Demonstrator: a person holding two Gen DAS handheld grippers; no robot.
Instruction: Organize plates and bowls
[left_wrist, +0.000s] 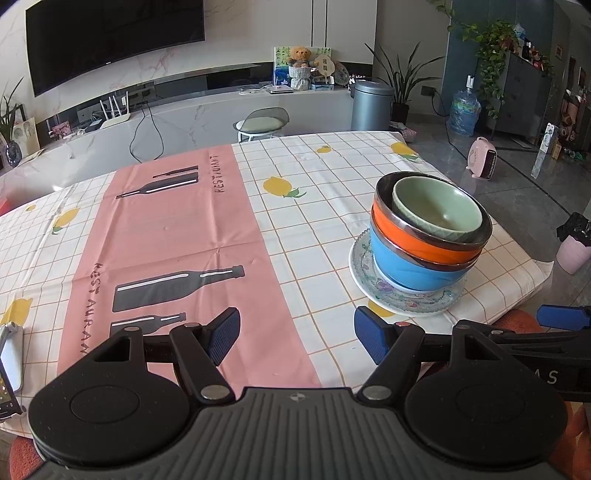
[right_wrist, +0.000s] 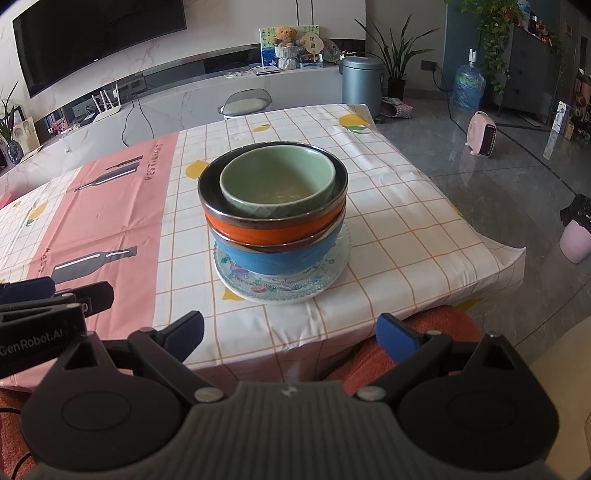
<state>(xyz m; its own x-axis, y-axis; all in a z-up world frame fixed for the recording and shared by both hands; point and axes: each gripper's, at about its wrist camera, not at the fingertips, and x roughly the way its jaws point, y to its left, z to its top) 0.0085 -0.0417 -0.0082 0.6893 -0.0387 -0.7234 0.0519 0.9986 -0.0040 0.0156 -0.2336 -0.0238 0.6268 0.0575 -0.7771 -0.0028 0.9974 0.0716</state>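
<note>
We counted three nested bowls, one green bowl (right_wrist: 277, 183), one orange bowl (right_wrist: 258, 228), one blue bowl (right_wrist: 280, 260), one patterned plate (right_wrist: 288, 288) beneath them, two grippers, left gripper (left_wrist: 296, 338), right gripper (right_wrist: 290, 338), one tablecloth (right_wrist: 406, 221).

Left gripper (left_wrist: 297, 334): two black linkage arms with silver rivets, ending in blue ribbed fingertip pads (left_wrist: 371, 338); two round black discs flank a grey ribbed central housing bearing a small white emblem. Right gripper (right_wrist: 290, 334): identical build, with blue pads (right_wrist: 397, 341), silver rivets and triangular cut-outs in the black arms. White lettering "GenRobot.AI" marks the left gripper's side in the right wrist view.
</note>
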